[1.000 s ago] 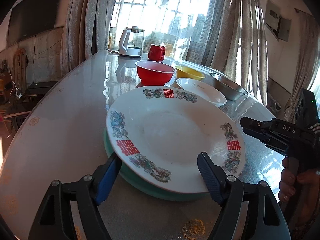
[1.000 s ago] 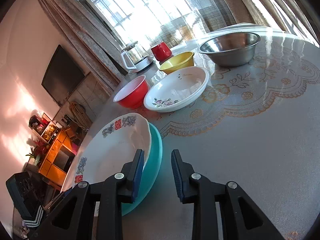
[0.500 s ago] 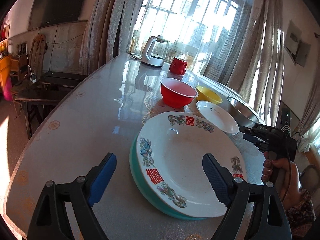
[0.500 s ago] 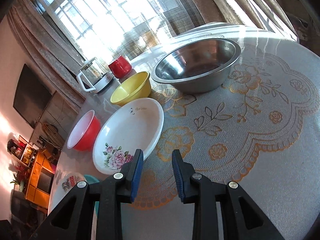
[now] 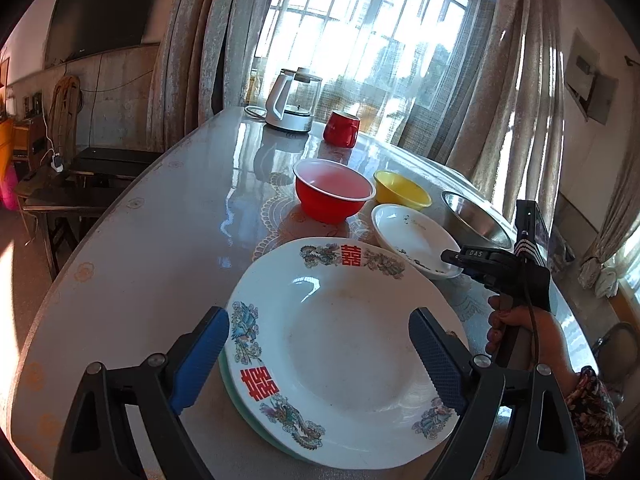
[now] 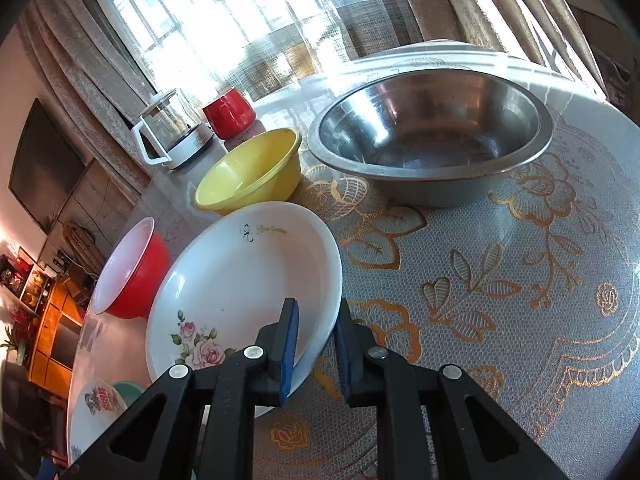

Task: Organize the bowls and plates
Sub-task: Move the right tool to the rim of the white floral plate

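Observation:
A large white plate with red characters [image 5: 340, 344] lies on a teal plate [image 5: 228, 384] at the near end of the table. My left gripper [image 5: 320, 356] hovers above this stack, jaws wide and still opening, touching nothing. Beyond the stack sits a white rose plate [image 6: 240, 280]. My right gripper [image 6: 318, 320] is closing on that plate's near rim, one pad inside and one outside. In the left wrist view the right gripper [image 5: 452, 257] reaches the rose plate [image 5: 412, 236] from the right. A red bowl [image 6: 128, 272], a yellow bowl [image 6: 252, 176] and a steel bowl [image 6: 428, 136] stand behind.
A glass kettle [image 5: 292, 100] and a red mug [image 5: 340, 130] stand at the far end by the curtained window. A gold-patterned mat [image 6: 500, 280] covers the table to the right of the rose plate. A person's hand [image 5: 516, 324] holds the right gripper.
The left gripper drew back and rose from the stacked plates while its jaws widened. The right gripper swung from the stack over to the rose plate, and its jaws narrowed around the rim.

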Demonstrator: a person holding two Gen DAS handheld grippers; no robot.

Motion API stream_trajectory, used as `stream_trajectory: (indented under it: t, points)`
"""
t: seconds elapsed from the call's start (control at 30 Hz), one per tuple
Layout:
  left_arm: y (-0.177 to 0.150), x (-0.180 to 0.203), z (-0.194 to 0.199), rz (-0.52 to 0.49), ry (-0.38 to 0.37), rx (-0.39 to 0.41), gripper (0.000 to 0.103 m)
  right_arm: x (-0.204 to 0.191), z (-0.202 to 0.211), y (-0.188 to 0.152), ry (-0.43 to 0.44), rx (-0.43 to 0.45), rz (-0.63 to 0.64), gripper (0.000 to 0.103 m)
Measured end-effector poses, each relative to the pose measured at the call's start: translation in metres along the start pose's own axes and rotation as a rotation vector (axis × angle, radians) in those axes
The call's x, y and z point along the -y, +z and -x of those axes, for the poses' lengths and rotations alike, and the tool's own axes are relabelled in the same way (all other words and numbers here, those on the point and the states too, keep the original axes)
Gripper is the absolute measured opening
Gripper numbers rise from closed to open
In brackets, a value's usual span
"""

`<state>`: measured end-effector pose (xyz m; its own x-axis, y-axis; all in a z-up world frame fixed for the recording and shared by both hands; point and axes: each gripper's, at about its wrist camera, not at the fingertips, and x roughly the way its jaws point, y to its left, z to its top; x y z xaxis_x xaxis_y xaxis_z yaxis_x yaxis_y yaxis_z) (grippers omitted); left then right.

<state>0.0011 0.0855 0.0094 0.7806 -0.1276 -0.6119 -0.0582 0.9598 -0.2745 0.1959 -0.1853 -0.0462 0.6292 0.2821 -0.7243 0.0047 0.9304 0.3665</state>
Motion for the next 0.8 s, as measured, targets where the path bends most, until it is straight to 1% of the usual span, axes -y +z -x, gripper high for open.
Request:
stream_trajectory:
  t: [0.17, 0.23, 0.37, 0.57, 0.63, 0.7, 0.73, 0.8]
  points:
    - [0.008, 0.013, -0.004, -0.001, -0.006, -0.017, 0.092, -0.014, -0.002, 0.004, -0.088, -0.033, 0.140, 0.017]
    - [0.011, 0.020, -0.004, -0.015, -0.015, -0.015, 0.092, -0.014, 0.001, 0.002, -0.114, -0.037, 0.164, 0.018]
    - [0.017, 0.035, -0.007, -0.042, -0.025, -0.014, 0.092, 0.000, 0.011, -0.003, -0.104, -0.032, 0.136, 0.018]
    - [0.028, 0.066, -0.020, -0.101, -0.053, -0.032, 0.092, 0.023, 0.033, -0.014, -0.123, -0.011, 0.108, 0.018]
    - [0.033, 0.078, -0.029, -0.116, -0.052, -0.052, 0.092, 0.032, 0.040, -0.016, -0.126, -0.001, 0.094, 0.018]
    - [0.036, 0.090, -0.038, -0.119, -0.076, -0.065, 0.092, 0.043, 0.046, -0.018, -0.129, 0.006, 0.073, 0.018]
    - [0.038, 0.096, -0.043, -0.123, -0.077, -0.073, 0.092, 0.048, 0.050, -0.019, -0.127, 0.010, 0.061, 0.018]
    - [0.041, 0.111, -0.054, -0.150, -0.096, -0.091, 0.092, 0.057, 0.056, -0.021, -0.130, 0.019, 0.049, 0.018]
